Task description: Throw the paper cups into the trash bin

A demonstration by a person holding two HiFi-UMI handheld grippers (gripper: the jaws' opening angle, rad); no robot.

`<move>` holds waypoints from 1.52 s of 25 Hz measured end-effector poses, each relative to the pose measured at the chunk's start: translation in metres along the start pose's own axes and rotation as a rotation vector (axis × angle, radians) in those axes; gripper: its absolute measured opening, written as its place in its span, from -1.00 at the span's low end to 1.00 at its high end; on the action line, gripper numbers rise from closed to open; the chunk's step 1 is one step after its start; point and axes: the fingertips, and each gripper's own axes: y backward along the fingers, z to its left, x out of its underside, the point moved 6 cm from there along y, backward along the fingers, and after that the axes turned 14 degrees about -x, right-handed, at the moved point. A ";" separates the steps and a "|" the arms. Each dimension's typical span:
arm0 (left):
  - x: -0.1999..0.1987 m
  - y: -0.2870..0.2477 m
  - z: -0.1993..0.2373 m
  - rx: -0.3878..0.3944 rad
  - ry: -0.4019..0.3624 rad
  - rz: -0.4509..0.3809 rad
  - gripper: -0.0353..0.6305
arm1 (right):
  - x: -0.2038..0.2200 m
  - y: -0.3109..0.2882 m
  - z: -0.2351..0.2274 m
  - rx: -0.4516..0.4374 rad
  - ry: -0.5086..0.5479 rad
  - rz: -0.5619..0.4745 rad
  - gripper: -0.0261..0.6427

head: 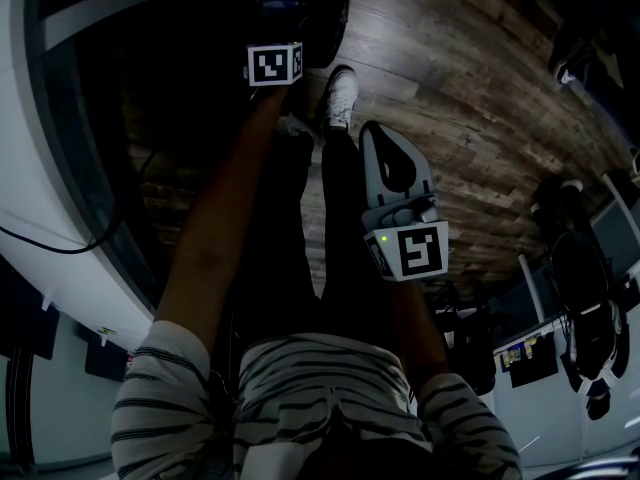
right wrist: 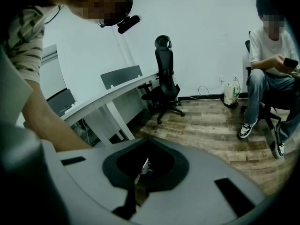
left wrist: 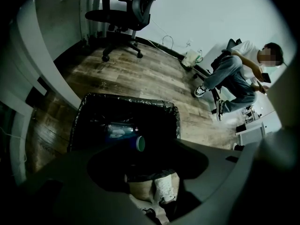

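Note:
The trash bin [left wrist: 173,114], lined with a black bag, stands on the wooden floor right under my left gripper [left wrist: 149,170]. A paper cup [left wrist: 139,143] with a blue rim and green inside lies in the bin, its mouth towards the camera, apart from the jaws. The left jaws stand open with nothing between them; a white shoe shows through the gap. In the dark head view the left gripper [head: 285,30] hangs over the bin [head: 325,13]. My right gripper [head: 375,140] is held off to the right, away from the bin, its jaws together and empty [right wrist: 140,175].
A curved white desk [left wrist: 42,74] runs along the left of the bin. A black office chair [left wrist: 124,15] stands beyond it. A person sits on a chair [left wrist: 234,76] at the right, with a white jug [right wrist: 230,93] by the wall. My own legs and shoe [head: 338,98] are beside the bin.

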 end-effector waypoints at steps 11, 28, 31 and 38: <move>-0.005 0.025 -0.005 -0.003 0.040 -0.046 -0.16 | -0.003 0.009 0.004 0.010 0.003 -0.009 -0.89; -0.011 0.095 -0.014 -0.026 0.026 -0.133 -0.46 | -0.025 0.033 0.027 -0.019 0.049 -0.016 -0.89; -0.014 0.115 -0.013 -0.036 0.031 -0.169 -0.59 | -0.032 0.038 0.032 -0.023 0.059 -0.025 -0.89; -0.025 0.164 -0.019 -0.029 0.029 -0.269 -0.76 | -0.056 0.052 0.050 -0.006 0.098 -0.053 -0.89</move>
